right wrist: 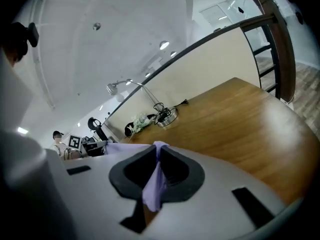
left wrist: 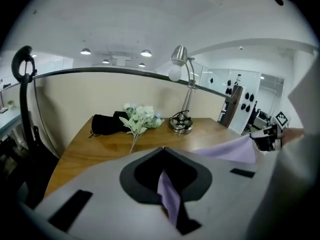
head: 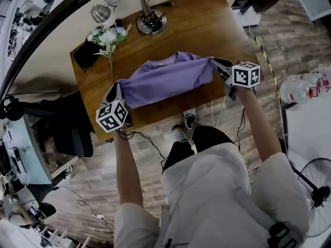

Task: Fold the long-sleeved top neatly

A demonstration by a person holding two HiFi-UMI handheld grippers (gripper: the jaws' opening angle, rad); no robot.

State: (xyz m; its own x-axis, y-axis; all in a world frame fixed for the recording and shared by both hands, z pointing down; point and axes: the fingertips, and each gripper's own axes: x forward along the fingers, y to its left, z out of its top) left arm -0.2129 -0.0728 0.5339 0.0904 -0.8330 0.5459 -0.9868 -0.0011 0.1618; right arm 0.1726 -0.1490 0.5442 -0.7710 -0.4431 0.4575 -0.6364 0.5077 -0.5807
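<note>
Pinching purple top (head: 168, 77) at opposite ends: left gripper (head: 118, 85), right gripper (head: 213, 62)

In their own views, the bodies of the left gripper (left wrist: 163, 154) and right gripper (right wrist: 158, 149) hid most of the purple top (left wrist: 169, 196), baring only a pinched strip. In the head view, its sleeves could not be made out. The fan (head: 316, 190), at 4 o'clock, was cut by the edge. The black bundle (head: 85, 56), at 10 o'clock, was too dark to identify.
</note>
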